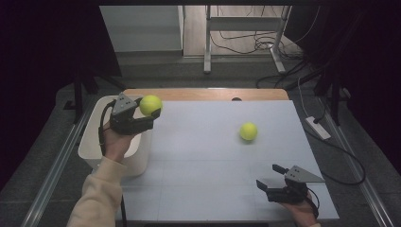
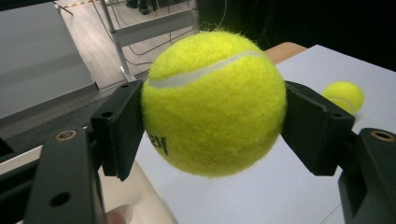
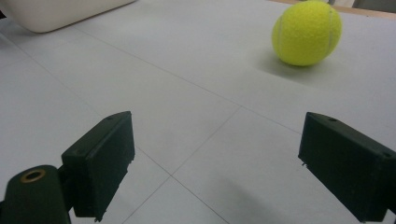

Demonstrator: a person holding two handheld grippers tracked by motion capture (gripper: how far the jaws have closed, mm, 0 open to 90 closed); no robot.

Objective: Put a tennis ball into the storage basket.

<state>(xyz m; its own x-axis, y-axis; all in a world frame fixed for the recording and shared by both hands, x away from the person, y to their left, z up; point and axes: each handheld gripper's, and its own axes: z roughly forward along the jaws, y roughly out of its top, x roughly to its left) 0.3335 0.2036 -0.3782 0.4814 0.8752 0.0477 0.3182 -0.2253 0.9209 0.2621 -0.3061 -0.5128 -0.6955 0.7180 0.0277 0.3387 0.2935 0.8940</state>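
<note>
A tennis ball (image 1: 150,104) sits clamped in the left hand-held gripper (image 1: 152,111), raised at the near corner of a white bin (image 1: 90,142).

In the left gripper view the two black jaws press on opposite flanks of the held ball (image 2: 214,102), its white seam arching across the top, with the pale surface (image 2: 261,186) below it. A second tennis ball (image 1: 248,131) lies loose on the surface, well apart from both hands, to the right of centre. The right hand-held gripper (image 1: 267,177) rests low at the near right edge of the surface, its jaws standing wide apart with nothing between them; in the right gripper view the loose ball (image 3: 307,32) lies ahead of it and off to the right, untouched.
</note>
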